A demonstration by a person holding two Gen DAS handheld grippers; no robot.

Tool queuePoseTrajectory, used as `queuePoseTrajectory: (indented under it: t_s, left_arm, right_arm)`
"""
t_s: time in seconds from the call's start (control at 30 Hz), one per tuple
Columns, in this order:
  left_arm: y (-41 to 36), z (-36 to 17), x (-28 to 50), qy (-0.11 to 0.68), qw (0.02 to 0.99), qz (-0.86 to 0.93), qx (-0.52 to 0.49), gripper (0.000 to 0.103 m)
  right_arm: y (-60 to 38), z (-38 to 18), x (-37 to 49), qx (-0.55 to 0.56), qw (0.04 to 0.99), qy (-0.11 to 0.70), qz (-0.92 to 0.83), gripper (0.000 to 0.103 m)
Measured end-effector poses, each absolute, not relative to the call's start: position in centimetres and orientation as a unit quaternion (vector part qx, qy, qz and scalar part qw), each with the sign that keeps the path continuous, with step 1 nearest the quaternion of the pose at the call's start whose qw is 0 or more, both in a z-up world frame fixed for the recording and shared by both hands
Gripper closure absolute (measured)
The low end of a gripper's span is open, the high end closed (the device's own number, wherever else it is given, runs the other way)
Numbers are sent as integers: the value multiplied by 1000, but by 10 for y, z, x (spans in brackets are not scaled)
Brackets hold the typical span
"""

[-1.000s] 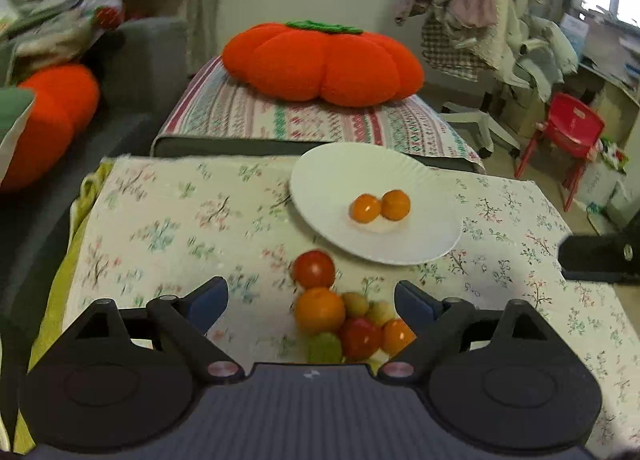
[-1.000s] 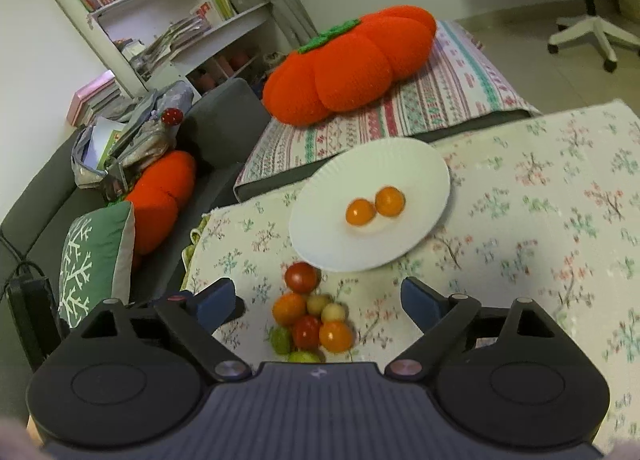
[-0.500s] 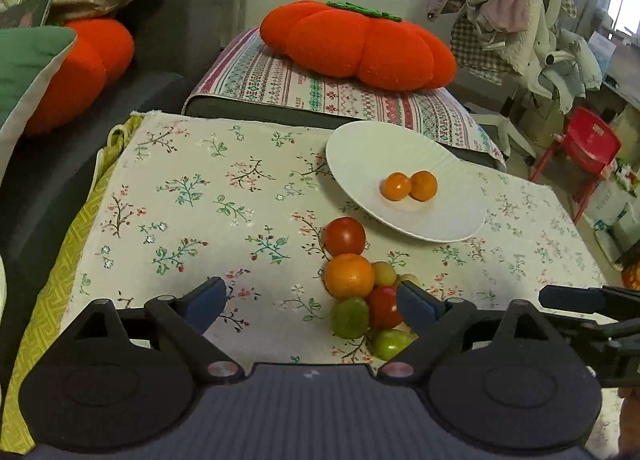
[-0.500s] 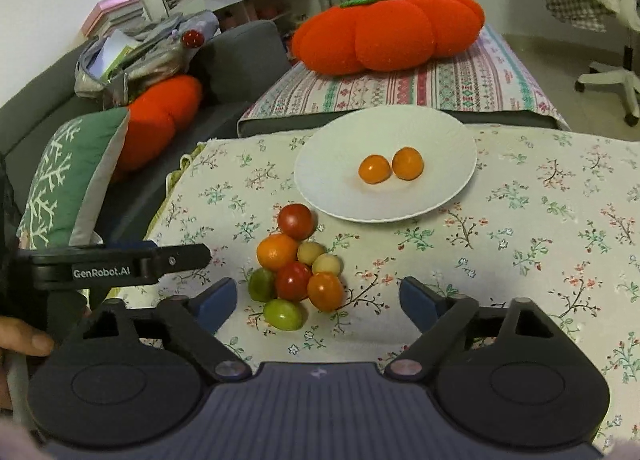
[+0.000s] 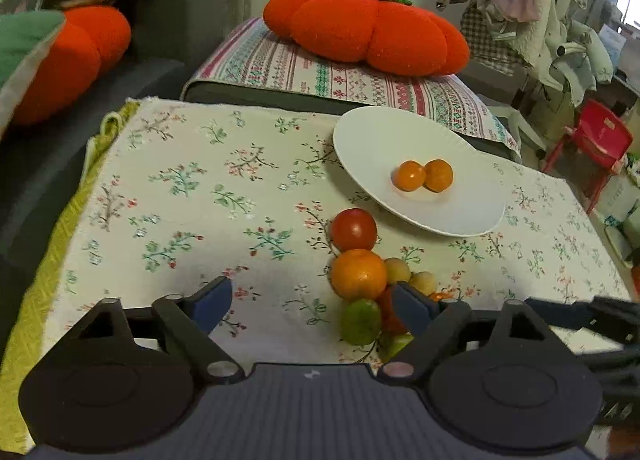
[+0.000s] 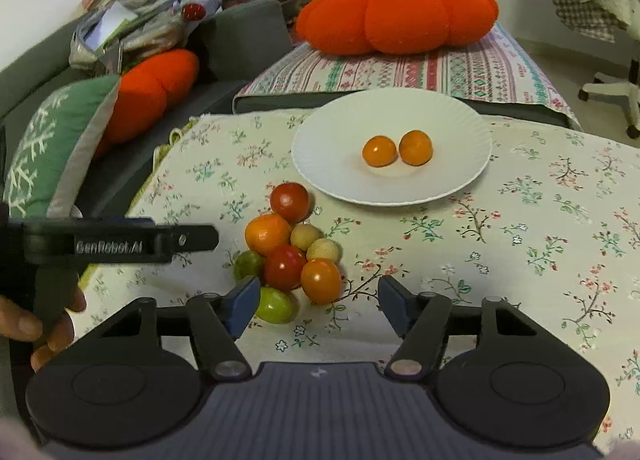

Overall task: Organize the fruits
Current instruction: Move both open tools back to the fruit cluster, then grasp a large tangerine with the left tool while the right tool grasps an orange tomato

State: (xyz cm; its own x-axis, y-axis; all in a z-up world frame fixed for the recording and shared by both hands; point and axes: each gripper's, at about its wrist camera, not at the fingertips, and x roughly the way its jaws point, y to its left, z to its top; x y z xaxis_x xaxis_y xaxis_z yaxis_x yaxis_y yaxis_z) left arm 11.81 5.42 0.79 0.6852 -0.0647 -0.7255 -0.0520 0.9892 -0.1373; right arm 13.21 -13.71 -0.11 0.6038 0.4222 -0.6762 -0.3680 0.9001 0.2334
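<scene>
A pile of small fruits lies on the flowered cloth: a red tomato point(image 5: 353, 229), an orange point(image 5: 358, 274), a green fruit point(image 5: 360, 320) and pale ones. The white plate point(image 5: 372, 136) behind it holds two orange fruits point(image 5: 409, 175). My left gripper point(image 5: 312, 306) hangs low with its jaws closing. The pile sits at its right fingertip, and no pad presses on any fruit. My right gripper point(image 6: 319, 304) is closing too. An orange tomato point(image 6: 321, 280) lies just ahead of its gap, and a green fruit point(image 6: 276, 305) lies beside its left finger.
A striped cushion with an orange pumpkin pillow point(image 6: 396, 16) lies behind the table. A grey sofa with pillows point(image 6: 48, 140) stands at the left. A hand point(image 6: 24, 324) holds the left gripper's body point(image 6: 120, 244) near the pile. A red chair point(image 5: 592, 140) stands at the right.
Both pairs of jaws have narrowed, the right more. The right gripper has levelled out and sunk toward the pile. The left gripper has sunk a little, and the pile now lies at its right finger.
</scene>
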Motion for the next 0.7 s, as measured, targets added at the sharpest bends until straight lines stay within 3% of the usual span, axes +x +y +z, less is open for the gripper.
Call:
queuePoseTrajectory:
  t_s: [0.37,0.57,0.7]
  left_arm:
    - [55,-4,132,398,912,-8,-102,36]
    - [53,-10,139,397,911,-21,-110,38]
    - [50,-16,145,400,909,-33,-113,45]
  right_arm:
    - [-127,-15,145,8,893,391,221,57]
    - [-123,-24,149,-3,891,394,224,60]
    - [-119,-27,151,-15,891,394,226,62]
